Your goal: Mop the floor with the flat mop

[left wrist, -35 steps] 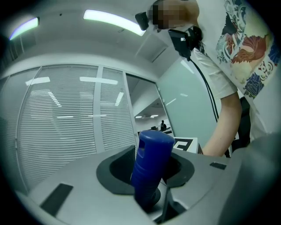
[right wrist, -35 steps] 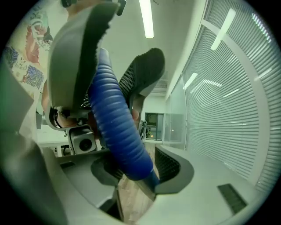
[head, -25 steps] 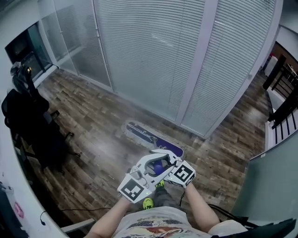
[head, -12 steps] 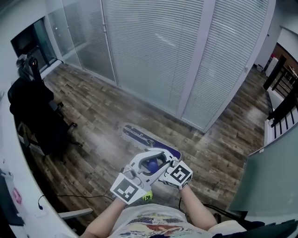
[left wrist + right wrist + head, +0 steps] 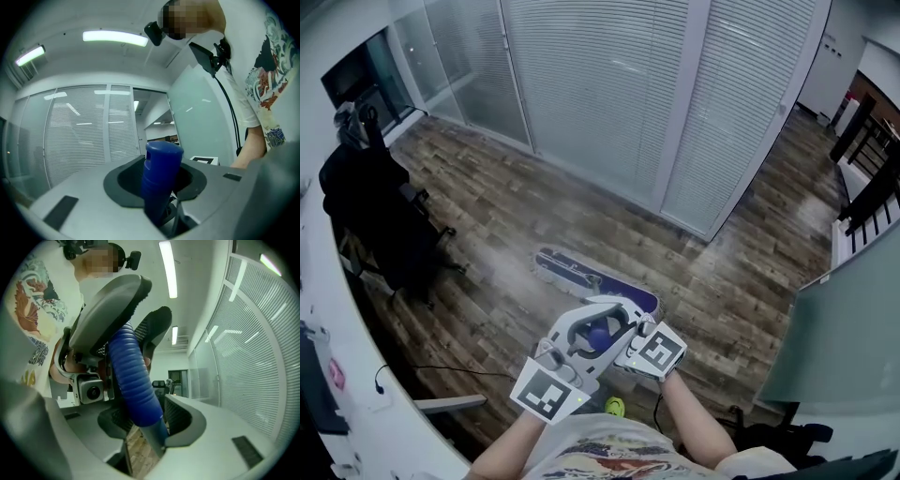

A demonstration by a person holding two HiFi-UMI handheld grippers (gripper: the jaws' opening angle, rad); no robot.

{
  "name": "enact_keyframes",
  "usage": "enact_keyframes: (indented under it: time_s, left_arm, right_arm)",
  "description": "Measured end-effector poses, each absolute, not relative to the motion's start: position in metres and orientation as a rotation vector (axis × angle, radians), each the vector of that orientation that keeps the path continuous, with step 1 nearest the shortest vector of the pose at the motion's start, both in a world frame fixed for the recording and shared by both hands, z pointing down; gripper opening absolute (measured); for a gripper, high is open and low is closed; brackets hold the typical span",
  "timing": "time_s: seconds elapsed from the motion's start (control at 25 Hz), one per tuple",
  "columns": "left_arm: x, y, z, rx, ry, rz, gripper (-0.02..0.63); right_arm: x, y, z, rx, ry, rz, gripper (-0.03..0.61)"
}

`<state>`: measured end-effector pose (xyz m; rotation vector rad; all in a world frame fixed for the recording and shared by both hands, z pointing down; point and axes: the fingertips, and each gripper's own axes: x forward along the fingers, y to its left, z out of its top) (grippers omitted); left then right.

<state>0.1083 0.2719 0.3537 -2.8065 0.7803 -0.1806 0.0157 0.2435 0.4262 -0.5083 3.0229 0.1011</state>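
The flat mop's head (image 5: 591,279), a purple plate over a white pad, lies on the wood floor (image 5: 497,234) ahead of me. Its blue handle (image 5: 600,336) rises to my hands. In the left gripper view the handle's capped blue top (image 5: 160,176) stands between the jaws of my left gripper (image 5: 157,190). Those jaws have just been closing and are shut on the handle. My right gripper (image 5: 147,427) is shut on the ribbed blue grip (image 5: 133,385) just below the left gripper's jaws. In the head view the left gripper (image 5: 579,342) and the right gripper (image 5: 626,339) meet at the handle.
A glass partition with white blinds (image 5: 609,94) runs across the far side. A black office chair (image 5: 380,230) stands at the left, beside a white desk edge (image 5: 323,403), and a thin cable (image 5: 441,370) lies on the floor. Dark furniture (image 5: 872,197) stands at the right. My yellow-green shoe (image 5: 615,406) shows below.
Both grippers and the handle have drawn back toward the lower left of the head view. The mop head has slid over the floor, farther from the glass partition.
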Motion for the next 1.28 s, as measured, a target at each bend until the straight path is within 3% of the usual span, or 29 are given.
enact_keyframes:
  time_s: [0.68,1.28]
  left_arm:
    - [0.095,0.304,0.401,-2.767,0.976,-0.009,0.124]
    - [0.058,0.081,0.408,-2.773,0.908,-0.061,0.124]
  right_arm:
    - [0.005,0.280,0.475,-0.250,3.055,0.220,0.175]
    - [-0.036,0.055,0.484,-0.206,3.090,0.174,0.189]
